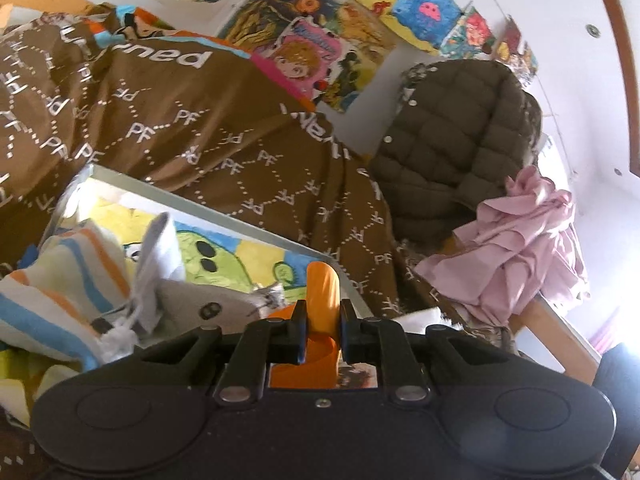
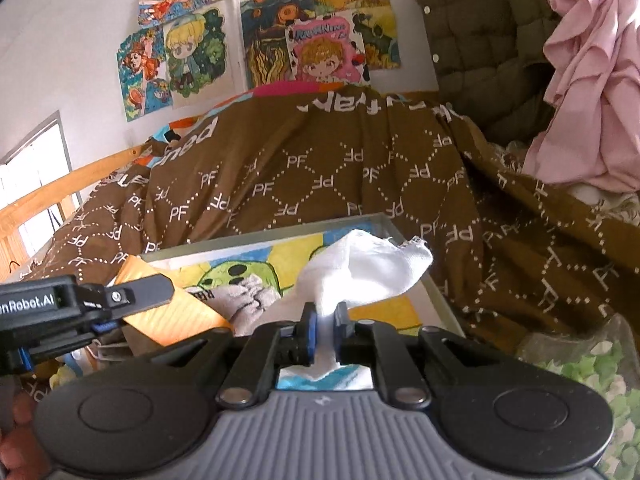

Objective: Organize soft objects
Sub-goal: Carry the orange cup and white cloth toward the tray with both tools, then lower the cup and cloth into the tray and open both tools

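My left gripper [image 1: 323, 309] is shut on an orange cloth [image 1: 322, 284] that stands up between its pads, over a clear-walled box [image 1: 224, 209]. Inside the box lie a striped cloth [image 1: 60, 292], a grey cloth with dark buttons [image 1: 208, 308] and a white piece [image 1: 160, 248]. My right gripper [image 2: 325, 314] is shut on a white cloth [image 2: 368, 266], which fans out past the fingertips above the same box [image 2: 280, 236]. In the right wrist view the left gripper [image 2: 132, 300] reaches in from the left, with the orange cloth [image 2: 172, 312] at its fingers.
A brown blanket with a white PF pattern [image 2: 320, 176] covers the bed behind the box. An olive quilted jacket [image 1: 452, 136] and a pink garment [image 1: 516, 240] hang at the right. Drawings [image 2: 192, 52] cover the wall. A wooden bed rail [image 2: 60, 184] runs along the left.
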The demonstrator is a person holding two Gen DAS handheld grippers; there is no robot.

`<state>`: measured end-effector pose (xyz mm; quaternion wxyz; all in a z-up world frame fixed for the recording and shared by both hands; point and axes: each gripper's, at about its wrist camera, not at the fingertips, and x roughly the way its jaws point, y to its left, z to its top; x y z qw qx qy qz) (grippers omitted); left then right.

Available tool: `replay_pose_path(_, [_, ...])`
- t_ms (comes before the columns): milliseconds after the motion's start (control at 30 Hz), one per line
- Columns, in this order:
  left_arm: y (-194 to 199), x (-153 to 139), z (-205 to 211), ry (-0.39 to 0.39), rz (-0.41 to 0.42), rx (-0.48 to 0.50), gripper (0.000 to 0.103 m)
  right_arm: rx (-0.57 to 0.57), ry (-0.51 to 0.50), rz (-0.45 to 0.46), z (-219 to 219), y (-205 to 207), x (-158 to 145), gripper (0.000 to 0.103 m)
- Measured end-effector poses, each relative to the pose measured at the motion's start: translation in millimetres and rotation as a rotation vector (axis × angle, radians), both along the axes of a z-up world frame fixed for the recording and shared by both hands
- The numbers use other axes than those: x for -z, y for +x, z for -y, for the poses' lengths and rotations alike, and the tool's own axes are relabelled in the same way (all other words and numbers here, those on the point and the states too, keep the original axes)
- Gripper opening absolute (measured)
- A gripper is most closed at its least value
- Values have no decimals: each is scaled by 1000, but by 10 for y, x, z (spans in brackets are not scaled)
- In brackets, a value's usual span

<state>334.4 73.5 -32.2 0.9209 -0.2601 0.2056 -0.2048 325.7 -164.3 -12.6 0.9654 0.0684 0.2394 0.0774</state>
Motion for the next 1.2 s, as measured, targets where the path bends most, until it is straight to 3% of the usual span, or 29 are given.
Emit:
replay_pose_path(400, [11, -50, -49, 65, -36, -71, 30, 13, 9, -20, 48, 3, -1, 25])
replay_pose_path(633, [-32, -101, -22, 147, -26, -116, 63, 22, 12, -18, 72, -4, -34, 43])
replay_pose_path(833, [-66, -143, -7, 226, -16, -161, 78, 20, 20, -8, 81, -37, -89, 54])
replay_pose_path(1200, [-71, -179, -112, 294, -60, -265, 81, 15, 30, 15, 80, -111, -191, 69])
